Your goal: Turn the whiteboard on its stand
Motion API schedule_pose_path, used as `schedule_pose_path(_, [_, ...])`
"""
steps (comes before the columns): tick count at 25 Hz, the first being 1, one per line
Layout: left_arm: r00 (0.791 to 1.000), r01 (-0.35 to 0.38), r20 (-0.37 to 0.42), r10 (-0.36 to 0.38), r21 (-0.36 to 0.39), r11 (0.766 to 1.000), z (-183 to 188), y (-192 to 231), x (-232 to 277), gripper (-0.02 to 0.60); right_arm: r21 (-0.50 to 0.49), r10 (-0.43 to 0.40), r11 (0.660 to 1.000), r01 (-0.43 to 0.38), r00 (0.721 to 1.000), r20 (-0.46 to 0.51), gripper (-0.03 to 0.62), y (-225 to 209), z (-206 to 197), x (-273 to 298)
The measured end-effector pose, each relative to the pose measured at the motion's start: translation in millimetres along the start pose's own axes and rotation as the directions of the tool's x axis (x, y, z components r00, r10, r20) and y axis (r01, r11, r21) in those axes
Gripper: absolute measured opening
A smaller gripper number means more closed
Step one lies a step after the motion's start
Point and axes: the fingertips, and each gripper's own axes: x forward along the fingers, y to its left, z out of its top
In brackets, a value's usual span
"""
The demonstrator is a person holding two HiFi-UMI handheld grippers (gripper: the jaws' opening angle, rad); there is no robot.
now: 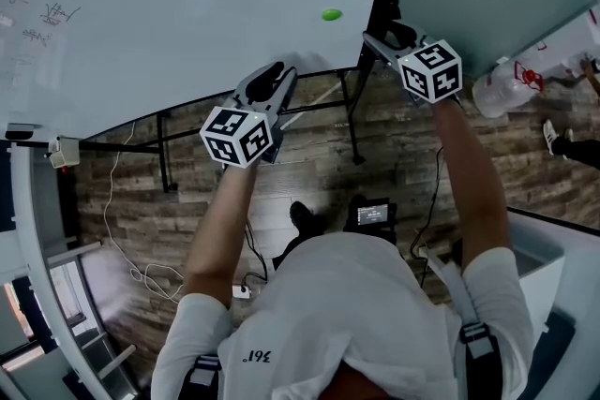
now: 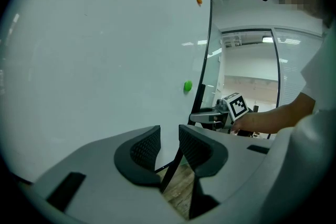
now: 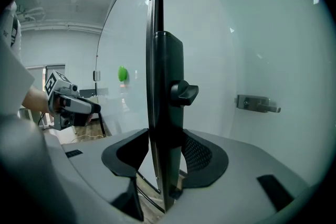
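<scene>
Your right gripper (image 3: 165, 157) is clenched on the upright side edge of the whiteboard (image 1: 187, 14), where it meets the stand (image 1: 352, 117). Your left gripper (image 2: 169, 147) sits at the board's bottom edge, its jaws slightly apart astride that edge.

That whiteboard (image 1: 187, 5) is smooth and properly glossy: it throws back a ceiling light in the left gripper view. The edge trim (image 3: 153, 60) looks like bare satin metal. The stand post (image 3: 169, 86) is matt black, metal by the look of it, with a black plastic knob (image 3: 184, 93). The left gripper (image 2: 169, 139) and right gripper (image 3: 165, 152) are both matt grey plastic shells, with black pads (image 2: 146, 147) in a fine ribbed texture. The floor (image 1: 319, 169) is grainy wood plank. The person's shirt (image 1: 347, 314) is plain white cloth.
</scene>
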Motion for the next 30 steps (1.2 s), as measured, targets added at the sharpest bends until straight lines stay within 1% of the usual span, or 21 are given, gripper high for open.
schedule_pose_path(2, [1.0,-0.002,0.004,0.002,-0.002,1.0,-1,0,-3,0.098,-0.004,-0.003,1.0,0.003,1.0,0.0,0.213,1,0,0])
schedule_pose_path(8, [1.0,-0.005,-0.006,0.005,-0.016,1.0,6,7,14,0.098,0.011,-0.016,1.0,0.016,1.0,-0.012,0.213,-24,4,13])
schedule_pose_path(30, [1.0,-0.003,-0.003,0.003,-0.027,1.0,5,-2,1,0.098,0.031,-0.031,0.999,0.032,0.999,-0.034,0.212,-21,1,8])
